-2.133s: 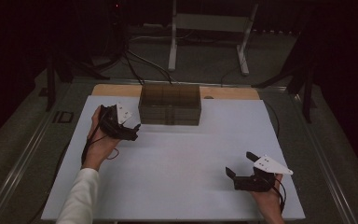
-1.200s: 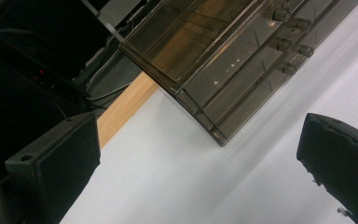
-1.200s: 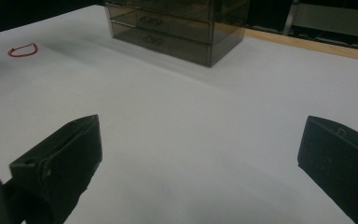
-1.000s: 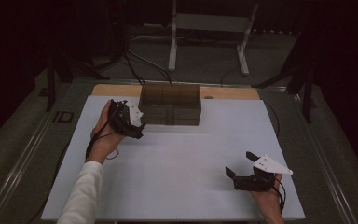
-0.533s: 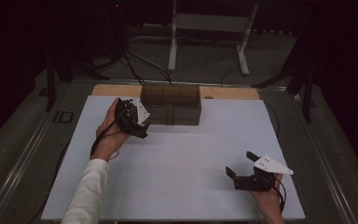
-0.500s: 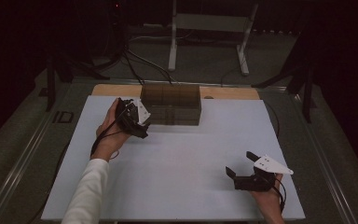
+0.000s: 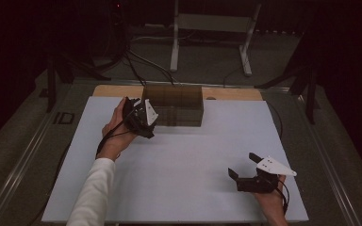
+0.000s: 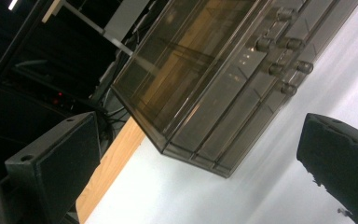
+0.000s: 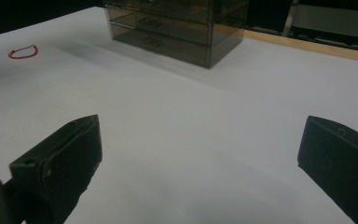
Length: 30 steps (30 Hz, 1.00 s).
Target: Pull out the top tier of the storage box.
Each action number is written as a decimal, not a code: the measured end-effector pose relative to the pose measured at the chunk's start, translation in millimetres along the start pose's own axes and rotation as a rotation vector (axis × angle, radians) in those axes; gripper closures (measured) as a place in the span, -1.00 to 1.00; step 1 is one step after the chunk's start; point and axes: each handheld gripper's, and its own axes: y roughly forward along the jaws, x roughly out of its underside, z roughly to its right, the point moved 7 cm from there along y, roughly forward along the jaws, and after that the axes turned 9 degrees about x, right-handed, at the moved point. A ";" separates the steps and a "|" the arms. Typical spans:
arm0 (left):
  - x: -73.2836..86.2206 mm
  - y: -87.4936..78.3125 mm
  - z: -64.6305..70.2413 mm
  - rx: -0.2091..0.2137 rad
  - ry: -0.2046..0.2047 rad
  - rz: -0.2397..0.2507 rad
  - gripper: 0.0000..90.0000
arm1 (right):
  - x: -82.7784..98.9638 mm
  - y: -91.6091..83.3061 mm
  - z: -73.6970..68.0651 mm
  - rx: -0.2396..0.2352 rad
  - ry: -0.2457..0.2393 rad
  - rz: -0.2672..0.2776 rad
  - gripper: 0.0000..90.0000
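A smoky see-through drawer chest (image 7: 172, 104) stands at the back middle of the white board (image 7: 188, 160). My left gripper (image 7: 146, 117) hovers at the chest's left front corner, rolled on its side. In the left gripper view its jaws stand wide apart and hold nothing, and the chest (image 8: 223, 70) with its small round knobs is close ahead. My right gripper (image 7: 243, 165) rests near the board's front right, open and empty. In the right gripper view the chest (image 9: 172, 28) is far off.
A small red loop (image 9: 22, 51) lies on the board to the left in the right gripper view. A wooden strip (image 7: 231, 93) runs behind the board. Beyond it are a metal stand (image 7: 207, 28) and cables (image 7: 136, 59) on the floor.
My left gripper has moved right and away from the person, up to the chest's left front corner, and rolled over. The right gripper has stayed put.
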 end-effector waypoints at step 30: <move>-15.3 21.5 13.7 -0.019 0.139 -0.078 -0.98 | -0.1 0.8 -0.4 -0.002 -0.003 0.001 -1.00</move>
